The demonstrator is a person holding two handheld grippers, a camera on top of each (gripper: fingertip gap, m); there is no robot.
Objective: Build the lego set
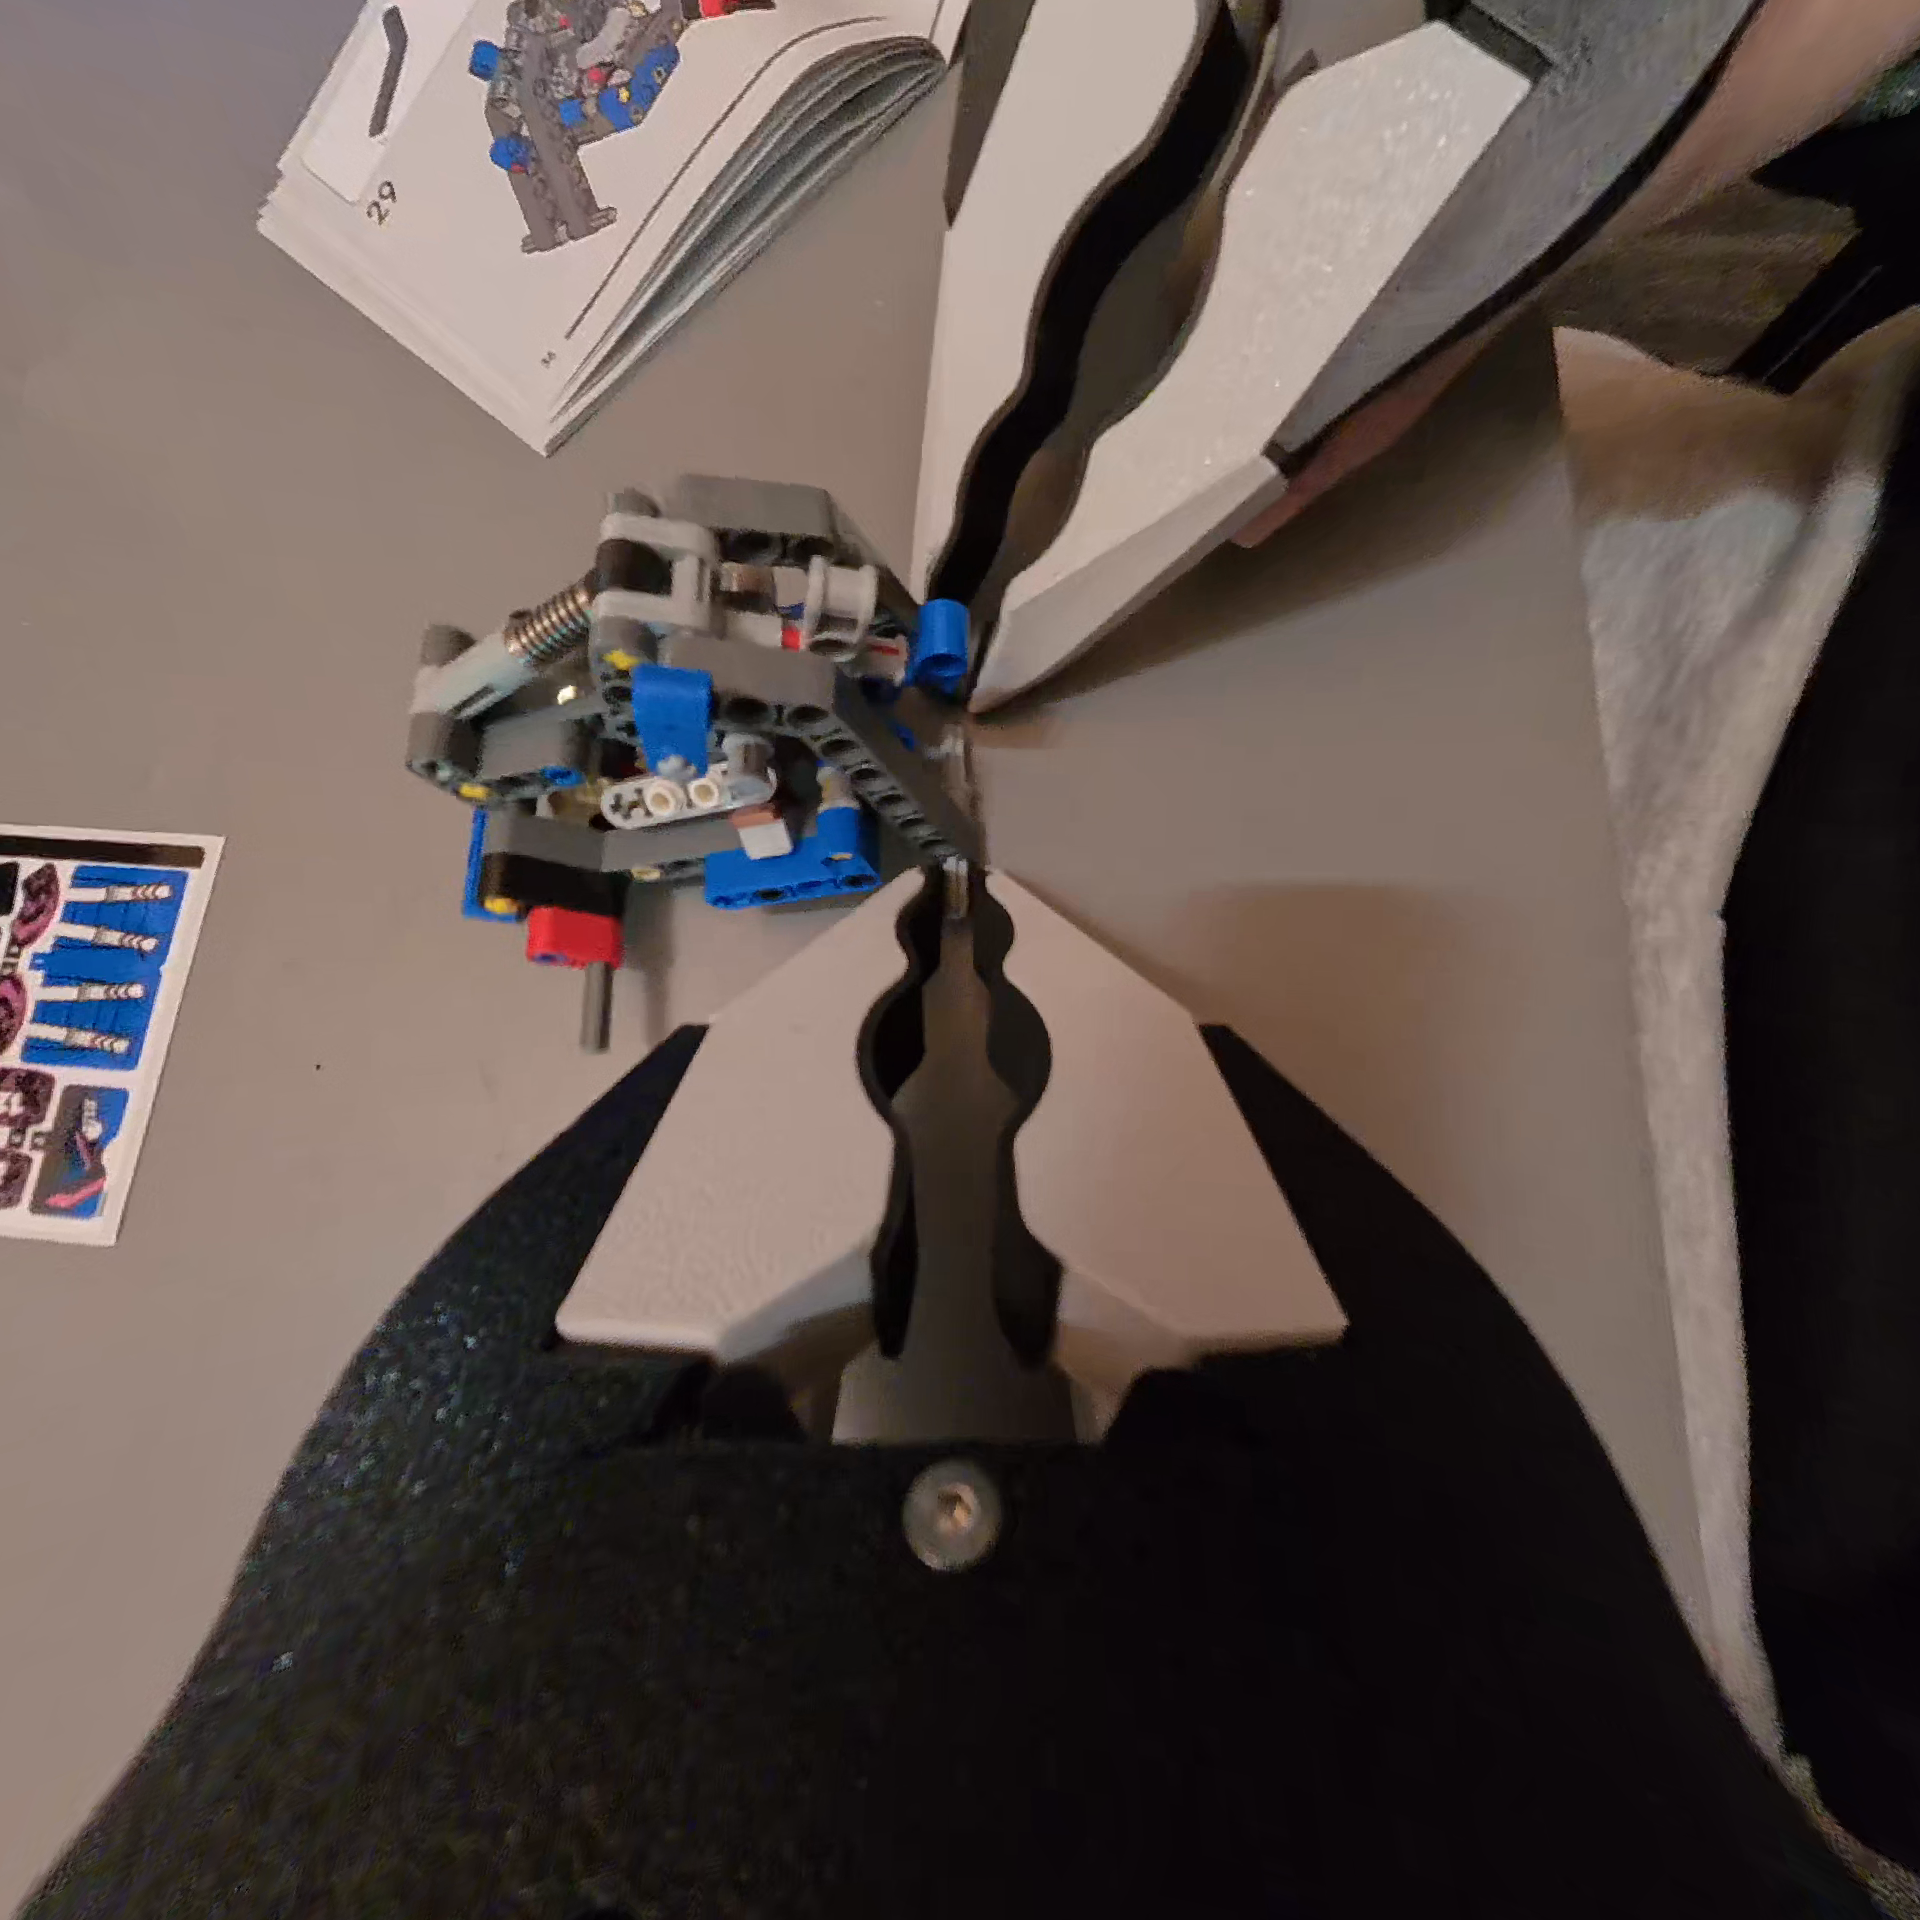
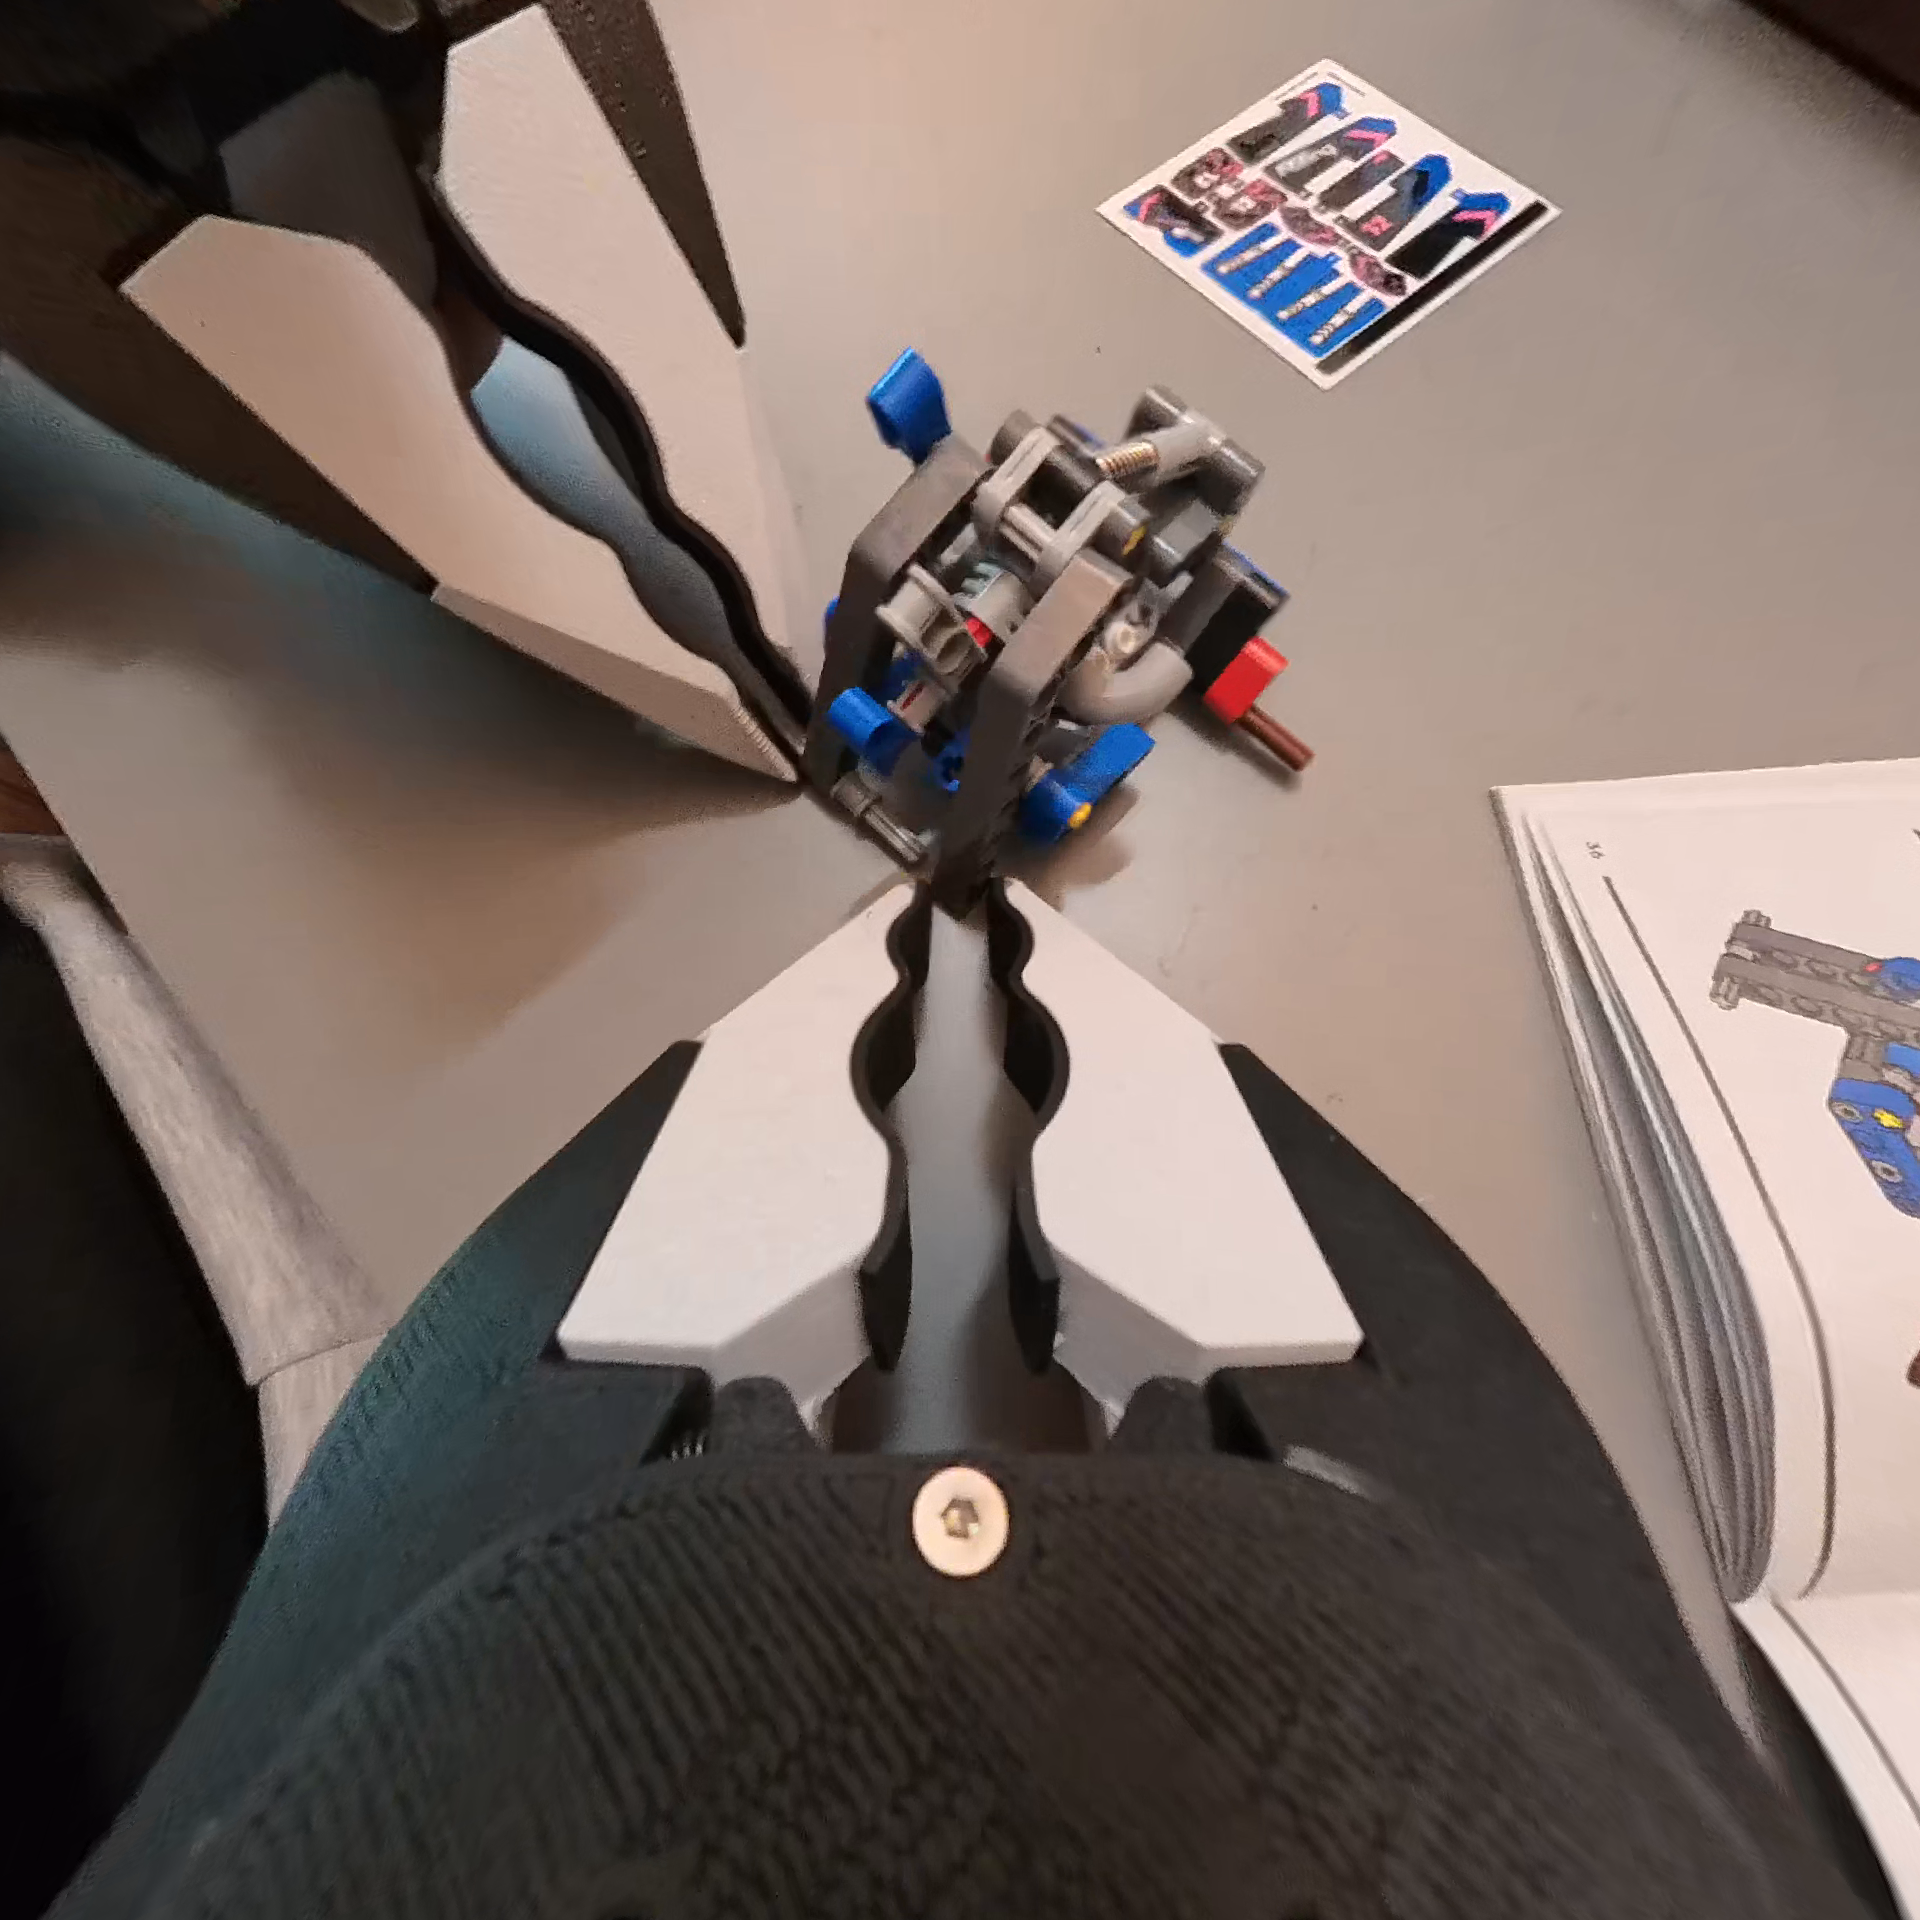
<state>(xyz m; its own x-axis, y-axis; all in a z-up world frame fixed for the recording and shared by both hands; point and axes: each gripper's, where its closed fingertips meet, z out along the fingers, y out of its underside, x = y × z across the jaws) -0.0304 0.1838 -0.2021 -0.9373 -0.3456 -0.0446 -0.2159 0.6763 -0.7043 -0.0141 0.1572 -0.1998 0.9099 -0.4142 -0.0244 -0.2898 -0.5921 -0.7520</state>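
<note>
Lego model (image 1: 665, 727): grey, blue and red, on grey table (image 1: 208, 582), gripped at one dark beam end by both grippers. Left gripper (image 1: 956, 883) is nearly closed on a thin axle; right gripper (image 2: 956, 894) is clamped on the beam. Beams are pointed away from both.

1. This looks like a hobby desk, in a home or an office; I cannot tell which.
2. The grey tabletop (image 1: 208, 623) is plain.
3. An open instruction booklet (image 1: 582, 197) and a sticker sheet (image 2: 1330, 218) lie on it.
</note>
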